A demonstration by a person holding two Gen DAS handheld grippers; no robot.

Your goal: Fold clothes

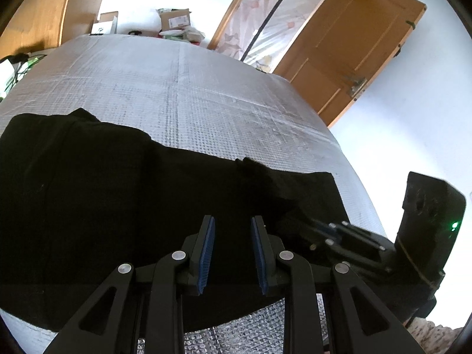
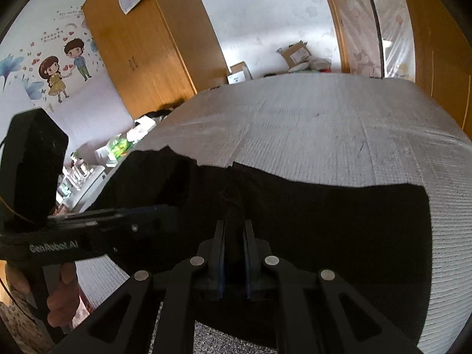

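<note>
While the left tool (image 1: pixel 233 247) hangs with its blue-padded jaws parted and nothing between them, just above the near part of the black fabric garment (image 1: pixel 118 206), the right tool (image 2: pixel 234 253) beside it is clenched on a raised pinch of that same cloth, which climbs as a dark ridge from between its jaws. A hand (image 2: pixel 63 292) grips the handle of the left tool at the near edge. Past both tools the garment lies spread wide across the near half of the silver quilted-foil bench (image 1: pixel 191 94), its far edge uneven, with a small tuft standing up where layers seem to overlap. How many folds it holds is hard to read in such dark cloth; as a judgement, it is still a broad slab, not a compact bundle, so folding looks unfinished. Beyond the bench stand cardboard boxes (image 1: pixel 174 20) and a wooden door (image 1: pixel 354 50).
</note>
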